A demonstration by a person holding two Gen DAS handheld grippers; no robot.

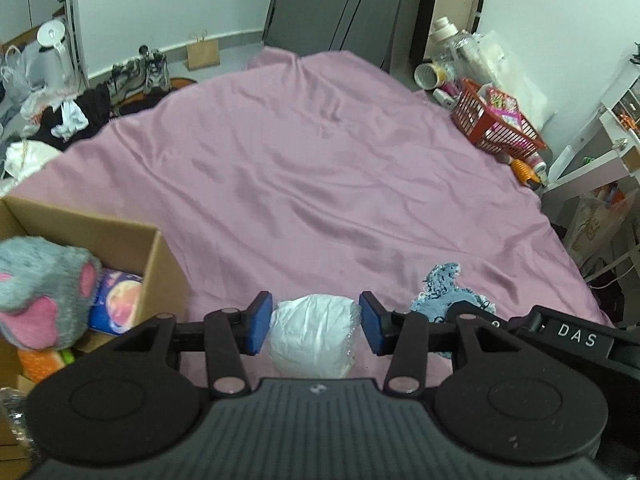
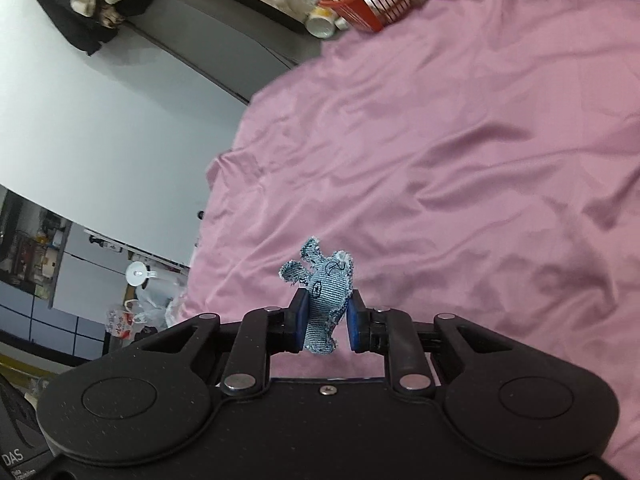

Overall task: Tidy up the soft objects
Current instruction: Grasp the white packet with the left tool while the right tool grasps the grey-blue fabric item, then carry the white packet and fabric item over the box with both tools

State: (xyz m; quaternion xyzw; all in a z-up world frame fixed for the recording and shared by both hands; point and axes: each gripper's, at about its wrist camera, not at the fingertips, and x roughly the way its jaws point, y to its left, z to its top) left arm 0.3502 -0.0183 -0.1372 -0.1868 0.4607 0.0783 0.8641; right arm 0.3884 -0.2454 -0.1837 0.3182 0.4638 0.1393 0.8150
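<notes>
Left tool (image 1: 315, 326) holds a white crinkled bundle (image 1: 312, 336) between its blue pads, both faces pressed into the bundle's sides so that it bulges out above and below them; the bundle looks like thin wrinkled plastic or paper, rounded and puffy, with a clear bubbly film along its right edge. Right tool (image 2: 327, 326) is clamped on a small denim toy (image 2: 326, 298), a flat stitched animal shape in pale blue cloth with frayed edges, two ear-like flaps at its top and a drawn eye in dark thread; it stands upright out of the pads, above the bed. In the left wrist view the same denim toy shows at about 3 o'clock of the bundle, just beside it, partly behind the black frame of the other tool. At 9 o'clock in that view sits an open cardboard box (image 1: 160, 256) with plain brown walls, holding a grey plush toy (image 1: 44, 300) with long fuzzy pile and pink ear and paw patches, and under it something printed in blue and orange. Beyond both tools spreads the pink bedsheet (image 1: 320, 168), smooth and faintly shiny, rumpled into shallow folds. At the far edge, toward 1 o'clock, a red wire-mesh basket (image 1: 496, 128) tilts on the sheet with bright packets inside, and bottles and tubs cluster near it.
</notes>
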